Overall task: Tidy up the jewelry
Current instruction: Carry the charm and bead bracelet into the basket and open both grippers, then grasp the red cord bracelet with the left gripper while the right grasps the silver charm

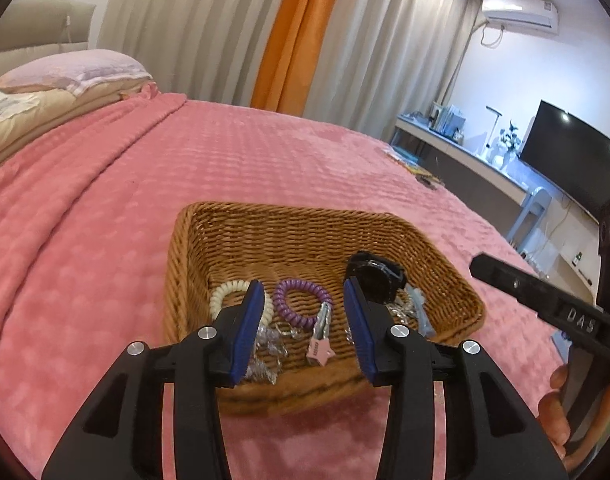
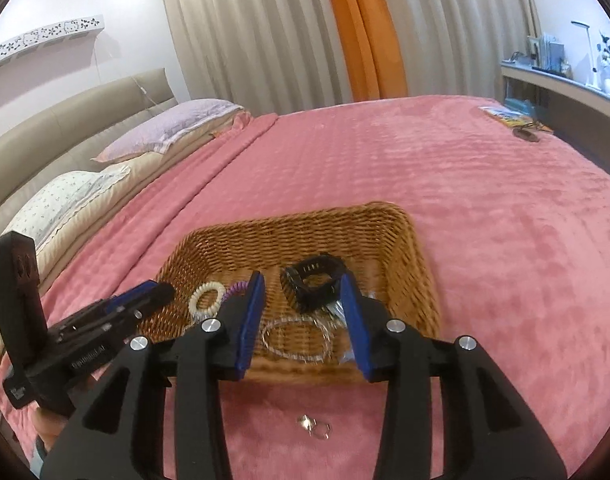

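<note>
A wicker basket [image 1: 289,232] sits on the pink bedspread; it also shows in the right wrist view [image 2: 421,280]. In it lie a cream coil band [image 1: 225,294], a purple coil band [image 1: 301,300], a pink star charm [image 1: 320,353], a black watch [image 1: 375,276], and clear bead bracelets [image 2: 295,338]. A small clear ring piece [image 2: 315,427] lies on the bedspread in front of the basket. My left gripper [image 1: 303,330] is open and empty above the basket's near side. My right gripper [image 2: 303,320] is open and empty over the basket's near edge.
Pillows [image 2: 173,128] and a padded headboard [image 2: 65,120] are at the far left. A desk [image 1: 465,152] with a TV [image 1: 573,156] stands to the right. A booklet and a dark object [image 2: 523,122] lie at the bed's far right corner.
</note>
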A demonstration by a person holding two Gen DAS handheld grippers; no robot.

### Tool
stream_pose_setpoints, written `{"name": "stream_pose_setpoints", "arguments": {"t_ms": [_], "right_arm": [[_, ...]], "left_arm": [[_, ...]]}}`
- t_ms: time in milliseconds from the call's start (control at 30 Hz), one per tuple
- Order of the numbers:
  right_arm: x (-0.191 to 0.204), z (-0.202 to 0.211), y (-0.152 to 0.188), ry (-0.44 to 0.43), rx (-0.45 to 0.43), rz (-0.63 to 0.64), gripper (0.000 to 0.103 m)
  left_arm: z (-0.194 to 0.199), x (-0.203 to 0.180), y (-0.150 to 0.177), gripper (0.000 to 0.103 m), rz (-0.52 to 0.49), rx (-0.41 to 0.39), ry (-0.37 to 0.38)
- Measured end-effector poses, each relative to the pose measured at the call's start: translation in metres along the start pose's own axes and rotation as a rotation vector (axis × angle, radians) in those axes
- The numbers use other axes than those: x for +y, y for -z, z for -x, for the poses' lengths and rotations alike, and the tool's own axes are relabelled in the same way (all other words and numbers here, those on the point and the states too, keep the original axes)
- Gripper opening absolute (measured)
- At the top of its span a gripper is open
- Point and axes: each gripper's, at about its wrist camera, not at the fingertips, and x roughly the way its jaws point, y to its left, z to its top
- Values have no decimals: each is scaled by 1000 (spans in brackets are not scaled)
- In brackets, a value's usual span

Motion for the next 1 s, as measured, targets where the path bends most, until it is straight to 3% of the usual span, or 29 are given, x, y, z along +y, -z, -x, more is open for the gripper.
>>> {"name": "stream_pose_setpoints", "arguments": {"t_ms": [167, 467, 700, 1000], "right_arm": [[-2, 23, 32, 24, 29, -1, 36], [-10, 42, 90, 53, 178, 30, 36], [-5, 9, 79, 1, 273, 110, 36], [22, -43, 76, 60, 331, 279, 33]], "left_arm": [[26, -6, 23, 42, 26, -7, 21], [48, -25, 71, 42, 25, 97, 84], [60, -44, 108, 42, -11, 173, 96], [56, -57, 119, 42, -56, 203, 94]]}}
